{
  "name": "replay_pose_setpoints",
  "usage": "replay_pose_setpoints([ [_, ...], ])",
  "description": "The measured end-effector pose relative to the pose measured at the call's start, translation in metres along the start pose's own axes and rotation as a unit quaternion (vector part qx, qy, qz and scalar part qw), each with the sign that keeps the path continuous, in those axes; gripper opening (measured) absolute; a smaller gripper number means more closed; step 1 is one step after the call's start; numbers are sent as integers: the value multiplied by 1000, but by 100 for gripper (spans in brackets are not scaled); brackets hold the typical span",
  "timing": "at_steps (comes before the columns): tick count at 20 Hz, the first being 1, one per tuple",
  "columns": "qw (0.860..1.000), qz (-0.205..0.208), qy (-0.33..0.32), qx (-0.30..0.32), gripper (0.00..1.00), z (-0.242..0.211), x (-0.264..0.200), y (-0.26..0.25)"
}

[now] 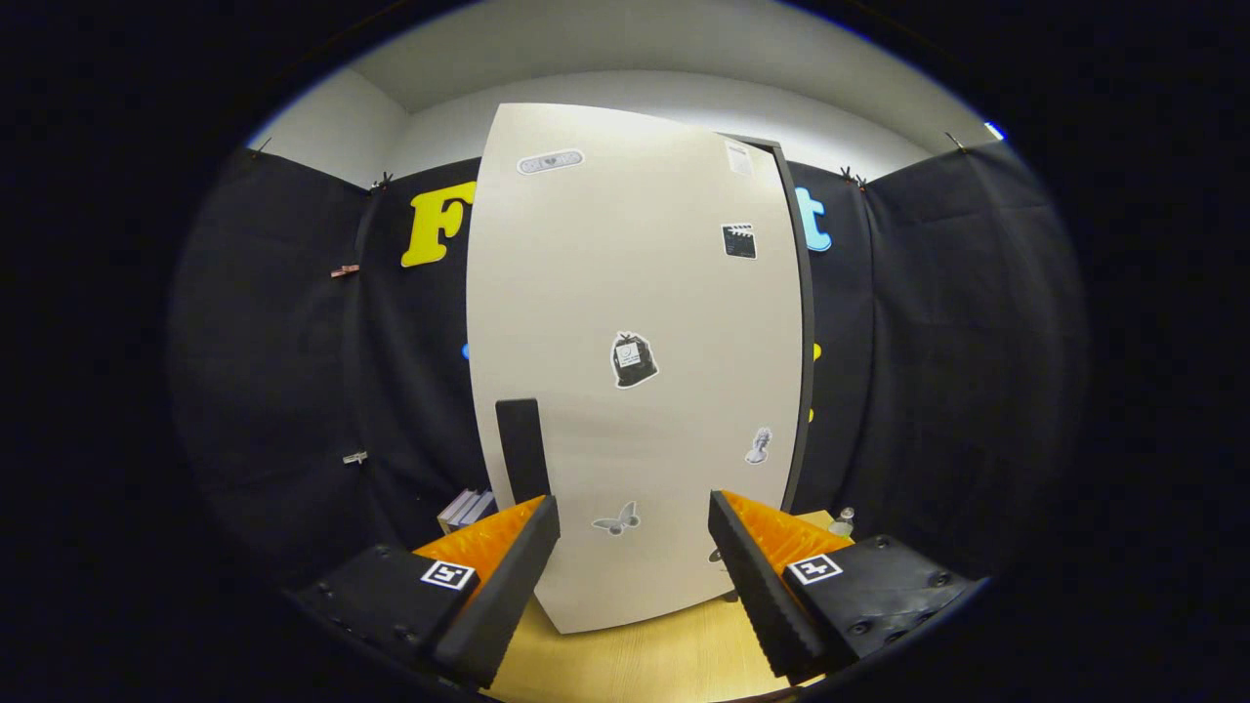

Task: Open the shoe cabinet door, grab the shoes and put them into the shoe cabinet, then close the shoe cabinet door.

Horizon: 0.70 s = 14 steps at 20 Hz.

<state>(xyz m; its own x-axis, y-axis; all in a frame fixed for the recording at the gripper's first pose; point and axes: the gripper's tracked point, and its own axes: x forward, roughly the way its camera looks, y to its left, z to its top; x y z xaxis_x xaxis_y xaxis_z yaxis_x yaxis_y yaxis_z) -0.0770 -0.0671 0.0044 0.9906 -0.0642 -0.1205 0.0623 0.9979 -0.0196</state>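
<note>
You are facing the shoe cabinet point(635, 371), a tall, pale cream cabinet that stands upright on a light wooden surface, just ahead of the fingers and spanning the gap between them. Its door point(625, 293) is shut, flat-fronted and dotted with small stickers. A dark vertical handle point(521, 449) sits low along the door's left edge, just above your left finger.
</note>
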Motion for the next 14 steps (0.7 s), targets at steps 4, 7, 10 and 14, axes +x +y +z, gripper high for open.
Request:
replay_pose_setpoints([
  [4, 1000, -2, -3, -2, 100, 1, 1, 1],
  [7, 1000, -2, -9, -5, 100, 3, 3, 3],
  [10, 1000, -1, -13, -10, 100, 4, 4, 5],
  [14, 1000, -5, -17, -13, 100, 7, 7, 5],
])
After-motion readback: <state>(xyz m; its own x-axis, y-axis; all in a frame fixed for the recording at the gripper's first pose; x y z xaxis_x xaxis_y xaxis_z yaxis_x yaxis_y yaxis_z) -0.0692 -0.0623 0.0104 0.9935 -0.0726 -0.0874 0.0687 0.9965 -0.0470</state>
